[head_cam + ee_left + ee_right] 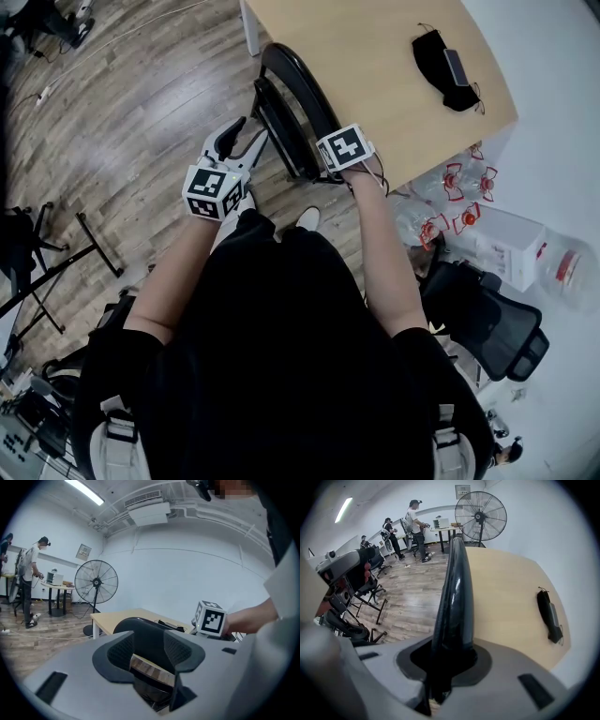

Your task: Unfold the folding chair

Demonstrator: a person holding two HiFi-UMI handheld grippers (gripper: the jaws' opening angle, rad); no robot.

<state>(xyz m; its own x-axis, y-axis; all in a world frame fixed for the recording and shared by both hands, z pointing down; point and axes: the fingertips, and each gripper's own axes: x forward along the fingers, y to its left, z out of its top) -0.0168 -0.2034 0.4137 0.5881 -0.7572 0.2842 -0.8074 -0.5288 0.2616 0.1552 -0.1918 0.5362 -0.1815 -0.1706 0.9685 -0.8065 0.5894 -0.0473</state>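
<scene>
Wood-plank flooring (141, 94) fills the left of the room, with a black floor stand (56, 262) well clear of the work. Next over, the left tongs (150, 648) come in nearly level from the left, squeezed down on a dark edge of the folding chair (305, 89) that I take for the rim of the seat (277, 127). The seat would swing out on that side, so the hold looks meant for pulling. The chair stands on the floor just beside the near left corner of the tabletop (375, 75). It is folded close to flat, its broad faces turned left and right and its curved top rim running near to far. Its long axis looks to run floor to ceiling, top end toward the person. The right tongs (449, 667) point steeply down and pinch that top rim at its near end, I'd say to steady the back while the other side is drawn away. Farther right a black pouch (441, 56) rests on the tabletop, and plastic bottles (450, 187) lie on the floor beyond its edge.
</scene>
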